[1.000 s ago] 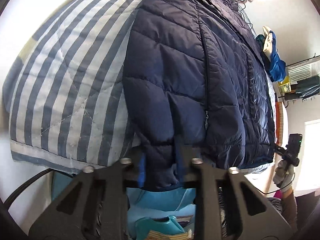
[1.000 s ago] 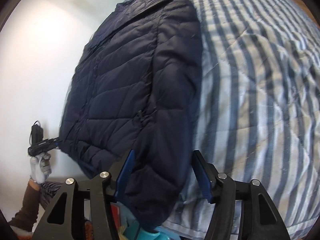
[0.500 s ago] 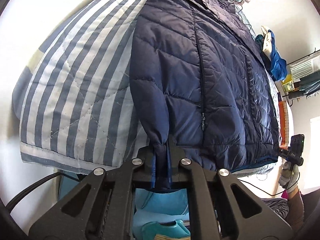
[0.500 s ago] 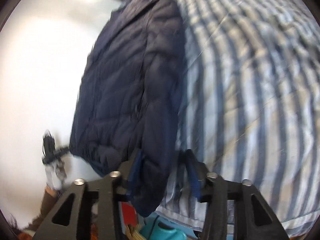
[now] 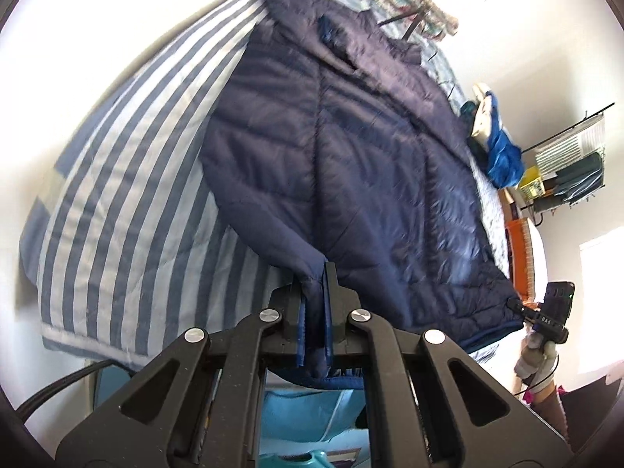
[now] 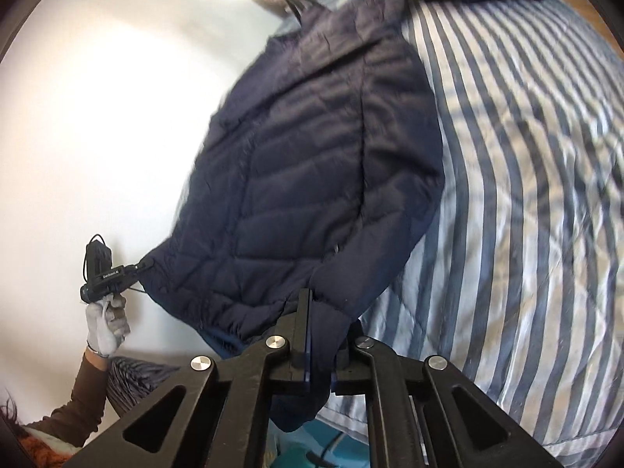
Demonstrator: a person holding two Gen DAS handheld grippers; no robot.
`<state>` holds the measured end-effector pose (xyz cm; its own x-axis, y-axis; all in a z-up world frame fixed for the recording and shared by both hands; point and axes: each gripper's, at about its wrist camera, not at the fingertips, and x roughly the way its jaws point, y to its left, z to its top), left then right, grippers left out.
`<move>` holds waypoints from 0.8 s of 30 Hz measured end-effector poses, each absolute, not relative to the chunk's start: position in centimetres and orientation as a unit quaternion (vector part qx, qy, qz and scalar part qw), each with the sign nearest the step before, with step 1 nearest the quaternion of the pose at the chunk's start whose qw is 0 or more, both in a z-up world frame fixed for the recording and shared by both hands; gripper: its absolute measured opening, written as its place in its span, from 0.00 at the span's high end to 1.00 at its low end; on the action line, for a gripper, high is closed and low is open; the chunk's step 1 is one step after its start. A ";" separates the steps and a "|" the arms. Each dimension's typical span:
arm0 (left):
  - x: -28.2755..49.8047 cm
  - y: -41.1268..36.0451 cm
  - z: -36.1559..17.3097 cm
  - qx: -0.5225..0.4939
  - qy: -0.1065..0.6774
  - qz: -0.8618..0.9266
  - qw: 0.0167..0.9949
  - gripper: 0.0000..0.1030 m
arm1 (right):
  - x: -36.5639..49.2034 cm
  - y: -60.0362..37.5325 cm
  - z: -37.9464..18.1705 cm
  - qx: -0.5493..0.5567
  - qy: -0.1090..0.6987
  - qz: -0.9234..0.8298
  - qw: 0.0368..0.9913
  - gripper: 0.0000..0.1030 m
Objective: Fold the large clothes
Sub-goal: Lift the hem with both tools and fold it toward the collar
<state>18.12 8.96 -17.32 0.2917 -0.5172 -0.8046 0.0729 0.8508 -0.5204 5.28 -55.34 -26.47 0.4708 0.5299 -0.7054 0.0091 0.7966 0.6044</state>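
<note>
The jacket (image 5: pixel 351 163) is a dark navy quilted puffer type with stitched diagonal channels and a blue inner lining visible at the hem. It is spread front-up, collar at the far end, on a bed covered by a blue-and-white striped quilt (image 5: pixel 128 179). Both sleeve cuffs are raised off the quilt at the near edge.
</note>
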 end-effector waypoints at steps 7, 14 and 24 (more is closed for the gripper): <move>20.8 8.2 -13.4 -0.199 0.532 -0.195 0.799 0.96 | 6.4 -55.9 -23.3 0.259 0.451 0.146 0.841 0.97; 24.9 7.1 -10.4 -0.191 0.506 -0.189 0.820 0.96 | 9.8 -55.7 -20.0 0.249 0.416 0.124 0.866 0.97; 32.7 6.3 -9.5 -0.208 0.480 -0.172 0.835 0.96 | 18.0 -57.6 -17.0 0.226 0.396 0.080 0.887 0.98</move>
